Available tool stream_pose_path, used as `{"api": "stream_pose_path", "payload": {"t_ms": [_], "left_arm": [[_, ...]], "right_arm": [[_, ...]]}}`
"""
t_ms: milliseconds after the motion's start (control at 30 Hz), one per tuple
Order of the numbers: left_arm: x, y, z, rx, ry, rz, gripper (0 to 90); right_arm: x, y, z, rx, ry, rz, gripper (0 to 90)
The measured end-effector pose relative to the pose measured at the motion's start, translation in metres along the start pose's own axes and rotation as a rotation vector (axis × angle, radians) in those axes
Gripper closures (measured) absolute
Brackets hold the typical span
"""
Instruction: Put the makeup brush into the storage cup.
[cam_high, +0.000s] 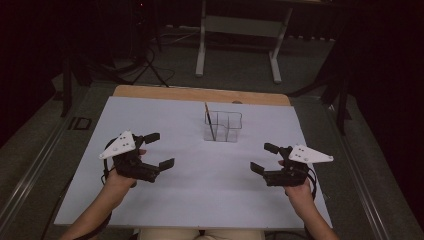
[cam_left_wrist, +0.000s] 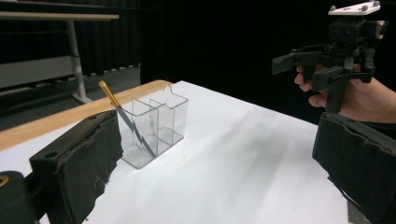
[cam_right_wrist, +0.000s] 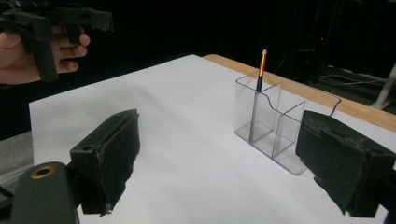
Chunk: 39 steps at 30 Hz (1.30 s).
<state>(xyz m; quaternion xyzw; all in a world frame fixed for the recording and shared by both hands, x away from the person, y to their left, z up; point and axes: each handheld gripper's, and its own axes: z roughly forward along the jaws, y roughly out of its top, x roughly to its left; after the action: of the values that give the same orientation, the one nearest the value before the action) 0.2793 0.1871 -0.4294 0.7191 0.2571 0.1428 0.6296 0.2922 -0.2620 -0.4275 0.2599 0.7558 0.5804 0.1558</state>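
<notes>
At centre of the high view, just above the middle: clear two-compartment holder (cam_high: 223, 126) on white sheet (cam_high: 165, 200), orange-tipped pencil (cam_high: 209, 121) leaning in its left compartment. Lower left, left gripper (cam_high: 159, 150), jaws wide, empty. Lower right, right gripper (cam_high: 264, 158), likewise wide, empty.

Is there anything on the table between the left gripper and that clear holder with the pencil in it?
Nothing visible. Bare white table lies between the open left gripper and the clear holder holding the pencil.
</notes>
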Motion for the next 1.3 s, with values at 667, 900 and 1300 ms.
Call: {"api": "stream_pose_path", "payload": {"t_ms": [667,900,1300], "left_arm": [[-0.003,-0.041,-0.013,0.061,0.050,0.004,2.2],[-0.002,-0.052,-0.015,0.070,0.068,0.018,2.2],[-0.002,-0.068,-0.015,0.118,0.077,0.032,2.2]], "right_arm": [[0.002,-0.011,0.009,0.045,0.018,-0.013,13.8],[0.002,-0.016,0.012,0.051,0.019,-0.014,13.8],[0.000,-0.027,0.015,0.076,0.024,-0.013,13.8]]}}
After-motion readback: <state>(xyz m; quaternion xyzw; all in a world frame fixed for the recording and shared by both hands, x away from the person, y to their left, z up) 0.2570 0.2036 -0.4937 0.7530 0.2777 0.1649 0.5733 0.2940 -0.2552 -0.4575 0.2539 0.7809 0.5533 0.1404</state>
